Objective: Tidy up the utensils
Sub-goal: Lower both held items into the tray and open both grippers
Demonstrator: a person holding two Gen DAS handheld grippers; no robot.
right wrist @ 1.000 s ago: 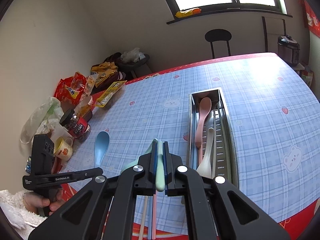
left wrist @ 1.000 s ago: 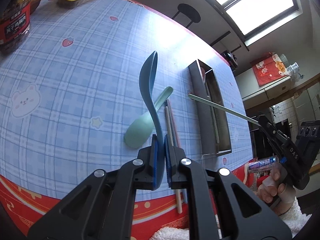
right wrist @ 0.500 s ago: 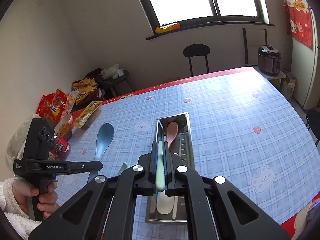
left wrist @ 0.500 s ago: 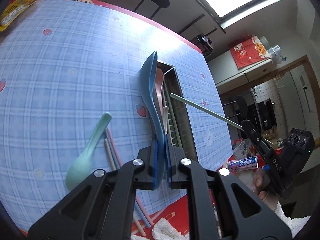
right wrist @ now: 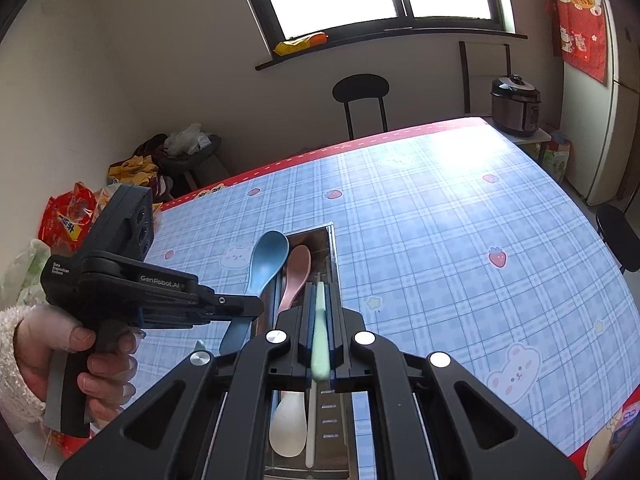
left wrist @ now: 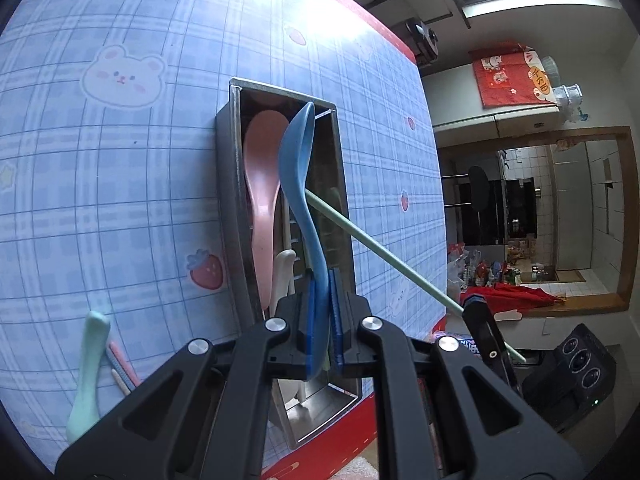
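Note:
My left gripper (left wrist: 322, 312) is shut on the handle of a blue spoon (left wrist: 298, 168), holding it above the steel utensil tray (left wrist: 228, 168); the spoon also shows in the right wrist view (right wrist: 266, 260). My right gripper (right wrist: 320, 320) is shut on a pale green chopstick (right wrist: 320, 332), whose long end reaches over the tray in the left wrist view (left wrist: 380, 248). A pink spoon (left wrist: 262, 184) and a white spoon (right wrist: 288, 424) lie in the tray (right wrist: 332, 240). A mint green spoon (left wrist: 86, 372) and pink and blue chopsticks (left wrist: 120, 368) lie on the tablecloth left of the tray.
The tray sits near the table's front edge on a blue checked cloth (right wrist: 440, 220). Snack bags (right wrist: 66, 216) lie at the far left. A black stool (right wrist: 360, 92) and a rice cooker (right wrist: 516, 104) stand beyond the table.
Both grippers moved over the tray. The blue spoon now hangs above the pink spoon, and the green chopstick points down along the tray's right side.

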